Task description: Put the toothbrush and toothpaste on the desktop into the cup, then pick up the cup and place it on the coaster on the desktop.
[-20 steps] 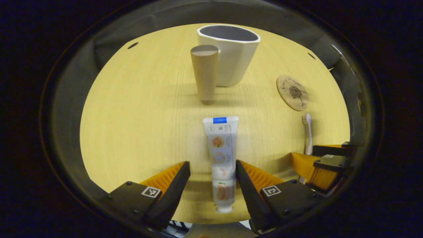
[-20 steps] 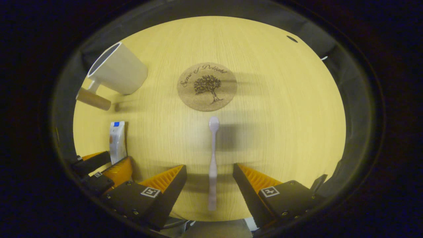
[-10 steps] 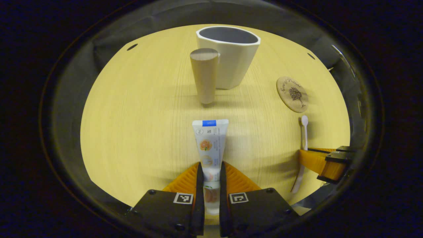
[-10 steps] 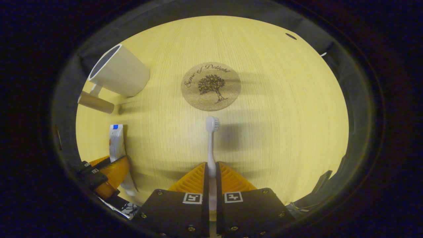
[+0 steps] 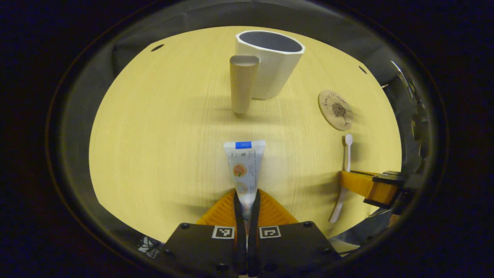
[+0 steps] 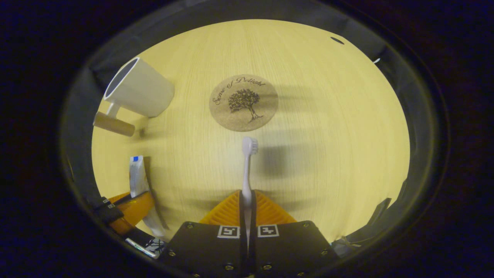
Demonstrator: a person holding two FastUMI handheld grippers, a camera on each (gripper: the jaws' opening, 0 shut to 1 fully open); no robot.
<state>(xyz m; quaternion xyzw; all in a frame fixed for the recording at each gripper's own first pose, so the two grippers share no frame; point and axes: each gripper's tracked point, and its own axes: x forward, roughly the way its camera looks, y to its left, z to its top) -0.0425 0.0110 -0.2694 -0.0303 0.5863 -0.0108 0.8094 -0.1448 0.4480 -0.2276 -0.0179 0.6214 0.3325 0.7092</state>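
Now your left gripper [image 5: 247, 216] clamps the toothpaste [image 5: 244, 170] at lower centre; your right gripper [image 6: 247, 216] pinches the toothbrush [image 6: 247, 170].

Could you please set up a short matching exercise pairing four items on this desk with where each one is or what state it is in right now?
Things:
1. toothpaste
2. toothbrush
3. cup
4. coaster

States:
A. standing upright on the desktop, nothing seen inside
B. clamped between the fingers of the left gripper
C. lying flat with nothing on it
D. clamped between the fingers of the right gripper

Pairs: 1-B, 2-D, 3-A, 4-C
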